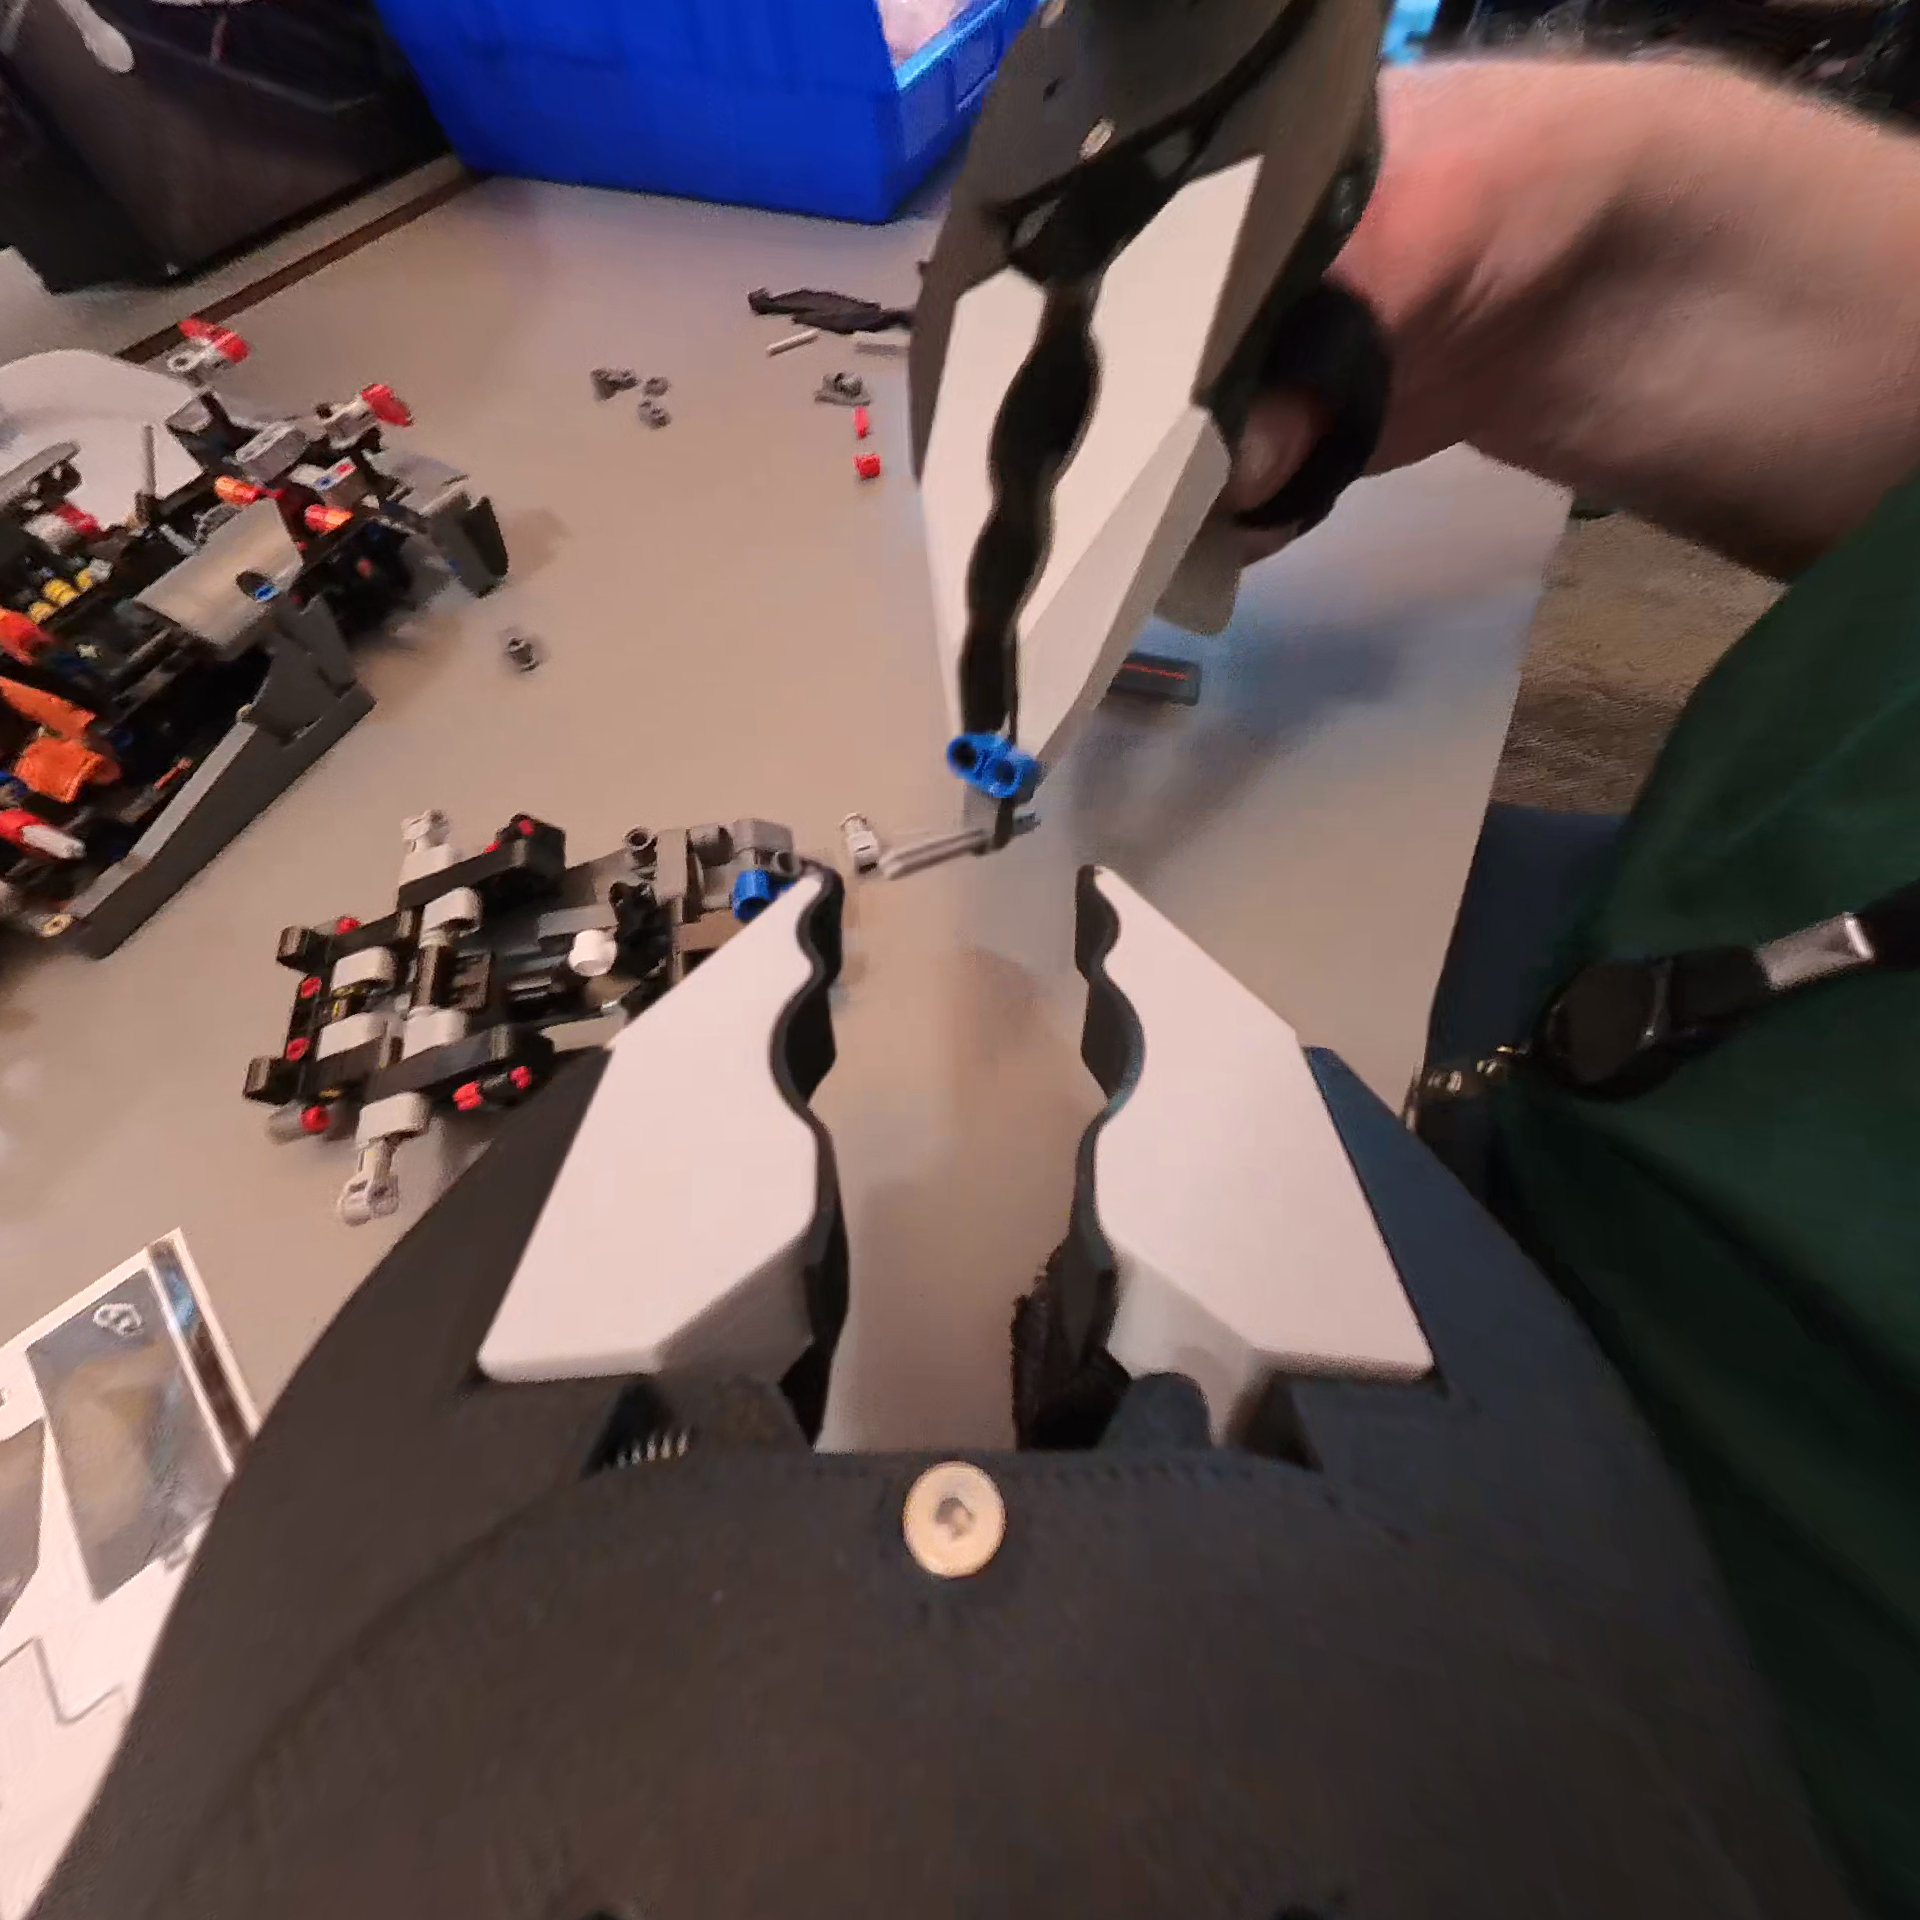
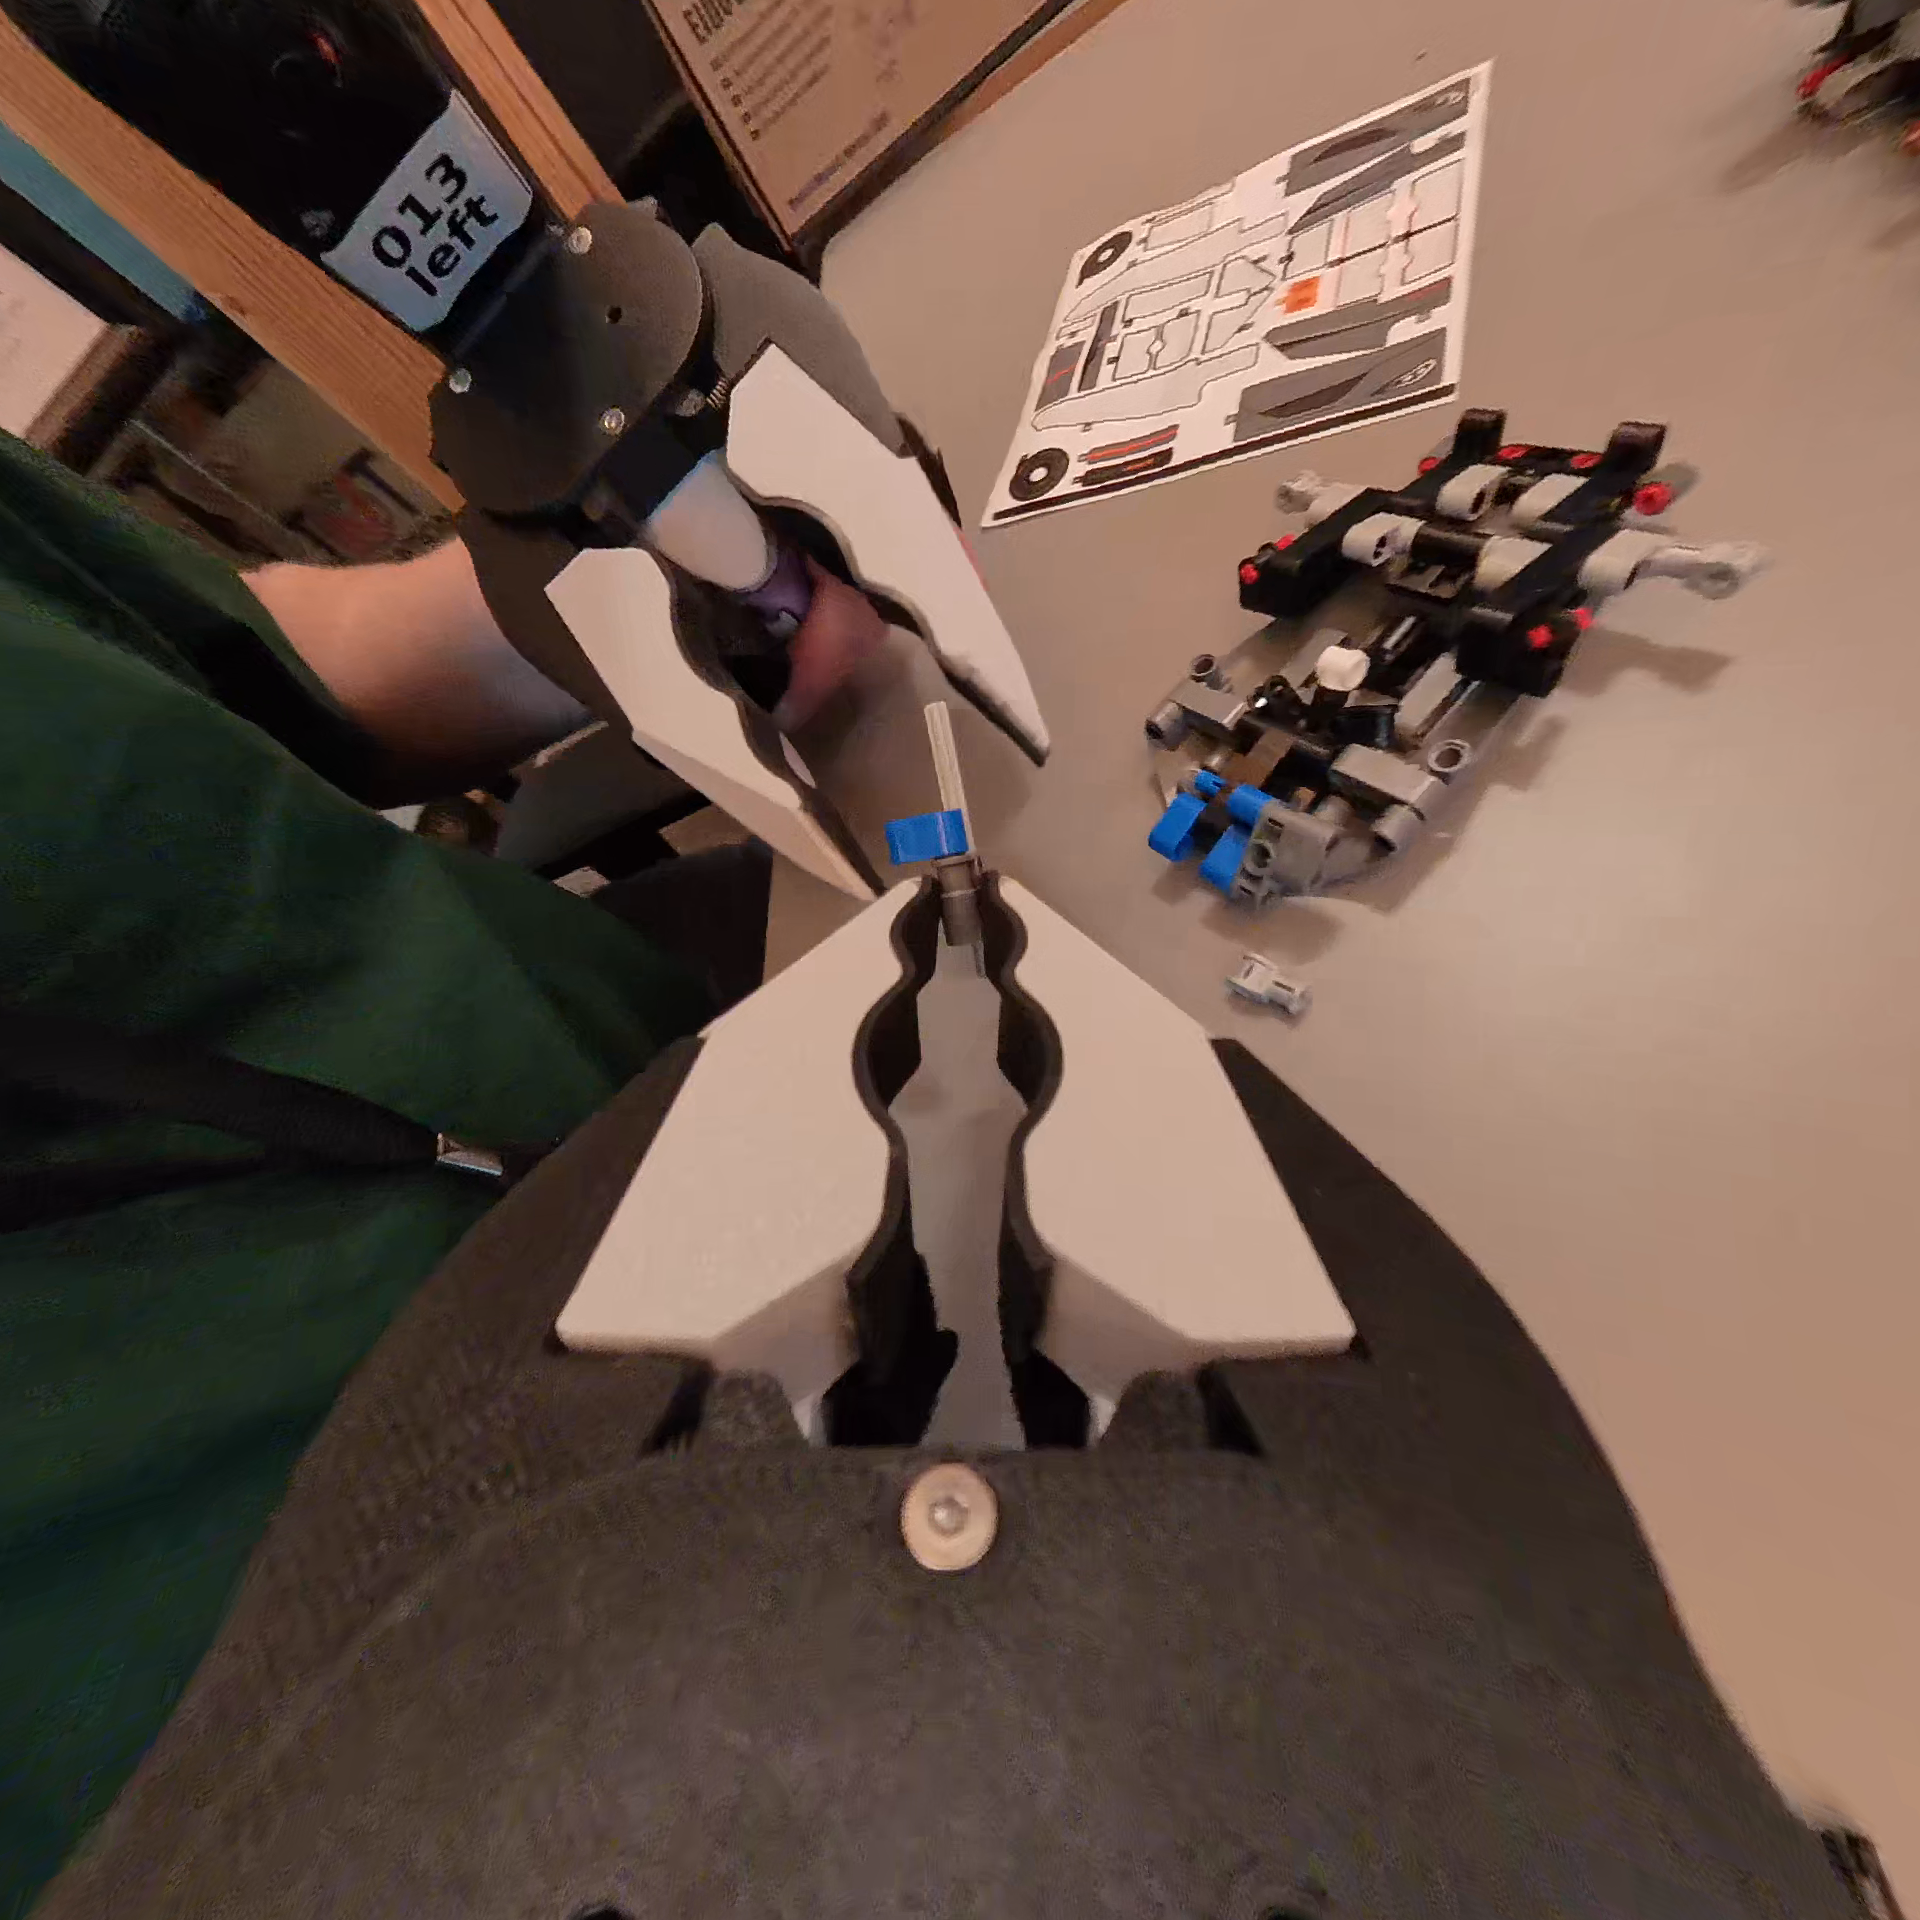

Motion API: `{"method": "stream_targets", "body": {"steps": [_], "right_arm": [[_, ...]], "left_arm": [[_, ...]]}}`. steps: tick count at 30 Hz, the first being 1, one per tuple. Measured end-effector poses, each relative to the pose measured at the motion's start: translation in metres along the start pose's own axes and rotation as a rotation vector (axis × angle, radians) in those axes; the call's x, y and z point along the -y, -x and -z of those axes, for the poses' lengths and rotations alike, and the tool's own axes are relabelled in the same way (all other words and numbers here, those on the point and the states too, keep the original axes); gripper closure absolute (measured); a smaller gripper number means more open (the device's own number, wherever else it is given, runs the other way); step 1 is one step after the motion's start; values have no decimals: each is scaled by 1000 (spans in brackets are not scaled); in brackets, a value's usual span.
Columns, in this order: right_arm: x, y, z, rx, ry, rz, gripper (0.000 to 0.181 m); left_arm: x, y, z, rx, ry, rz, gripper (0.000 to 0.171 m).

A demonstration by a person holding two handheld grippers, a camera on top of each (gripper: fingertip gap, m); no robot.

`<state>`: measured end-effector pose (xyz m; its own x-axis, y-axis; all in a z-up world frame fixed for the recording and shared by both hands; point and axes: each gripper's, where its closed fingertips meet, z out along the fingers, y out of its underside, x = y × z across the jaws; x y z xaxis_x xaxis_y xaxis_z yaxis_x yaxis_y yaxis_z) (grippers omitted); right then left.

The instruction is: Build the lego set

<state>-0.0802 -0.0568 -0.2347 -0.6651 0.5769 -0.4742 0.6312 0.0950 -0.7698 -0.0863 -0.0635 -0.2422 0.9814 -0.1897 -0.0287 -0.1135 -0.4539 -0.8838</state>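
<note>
A blue plastic bin (image 1: 665, 94) stood at the far edge of the grey table (image 1: 727, 582), beside a cardboard box (image 2: 831, 83).

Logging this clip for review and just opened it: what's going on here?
A person in a green top is building a Lego model with two handheld grippers. The right gripper is shut on a small sub-piece, a grey axle with a blue connector, held in the air above the grey table. The left gripper is open and empty, beside the small black and grey chassis with red pins lying on the table. A white sticker sheet and a larger, partly built model lie nearby.
</note>
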Motion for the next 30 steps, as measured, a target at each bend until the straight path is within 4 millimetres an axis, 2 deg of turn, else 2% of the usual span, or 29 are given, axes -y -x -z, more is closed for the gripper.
{"method": "stream_targets", "body": {"steps": [5, 7, 10, 12, 15, 18, 21, 25, 30], "right_arm": [[-1, 9, -4, 145, 25, -83, 176], [-2, 12, -5, 189, 36, -96, 175], [-2, 12, -7, 214, 44, -109, 174], [2, 5, -8, 169, 17, -99, 170], [9, -6, -2, 92, -24, -62, 147], [14, -5, 5, 1, -43, 68, 145], [13, -3, 4, -139, -21, 271, 146], [14, -3, -3, -304, 1, 463, 150], [14, -12, -12, -479, 39, 602, 148]], "left_arm": [[11, -6, 5, -49, -78, 28, 150], [12, -8, 7, -67, -89, 23, 166], [14, -11, 10, -101, -109, 43, 169], [12, -5, 9, -72, -100, 87, 170], [9, 5, 10, -56, -106, 234, 170], [11, 12, 15, -93, -182, 428, 170], [13, 17, 18, -143, -247, 584, 170], [15, 18, 16, -196, -288, 711, 170], [19, 15, 15, -257, -318, 814, 170]]}}
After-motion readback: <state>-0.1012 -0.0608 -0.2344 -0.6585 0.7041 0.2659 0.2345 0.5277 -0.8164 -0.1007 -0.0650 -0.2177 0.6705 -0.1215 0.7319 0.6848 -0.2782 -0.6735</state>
